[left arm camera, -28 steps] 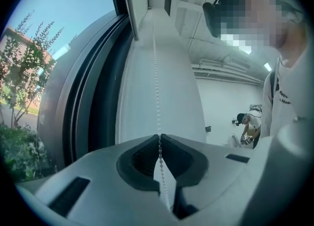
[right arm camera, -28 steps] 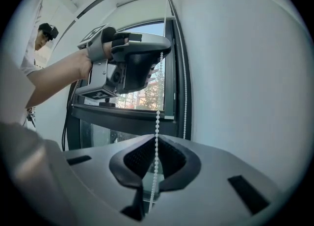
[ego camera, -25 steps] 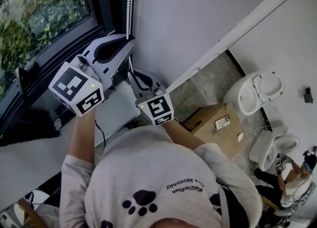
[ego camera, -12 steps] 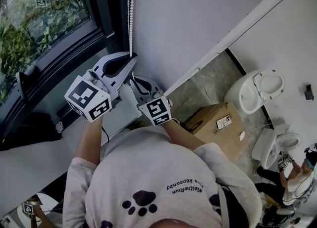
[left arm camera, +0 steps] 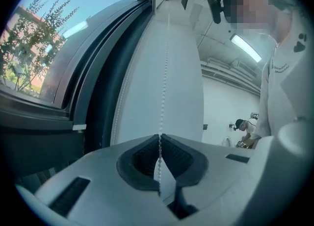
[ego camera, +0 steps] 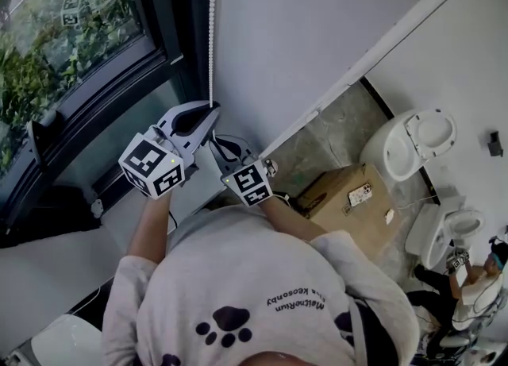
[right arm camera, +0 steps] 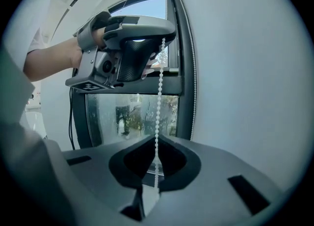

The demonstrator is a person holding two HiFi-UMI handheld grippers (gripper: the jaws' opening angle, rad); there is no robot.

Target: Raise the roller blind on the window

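- Nearest, the right gripper (right arm camera: 156, 139): its jaws are pressed together on the bead chain (right arm camera: 158, 102), with beads running through the pad slot and out below.
- Just above it, the left gripper (left arm camera: 159, 137) has its jaws closed the same way and pinches the same strand higher up. The chain runs taut from one pinch down into the other.
- The loop's other strand (right arm camera: 195, 68) hangs free against the dark window frame, just beside the held one.
- Step in hand, as we judge it: a two-handed downward draw on the chain to wind the blind up.
- To do it well, we keep the pull straight along the strand and close to the wall (ego camera: 317, 31).
- We also hold both pinches firm so beads do not slip, and keep clear of the free strand.
- At the low end of reach, we would let one gripper go, regrip high, and never free both together.
- The window (ego camera: 71, 47) shows bare glass and greenery outside. We see no blind fabric, so it must sit above these views.
- On the floor below is a cardboard box (ego camera: 349, 202), flaps shut and label on top. We cannot tell what it holds.
- Beyond it, a white toilet (ego camera: 413, 146) has its lid up, and we can make out nothing in the bowl. A second toilet (ego camera: 444, 233) stands further on, its inside too small to read.
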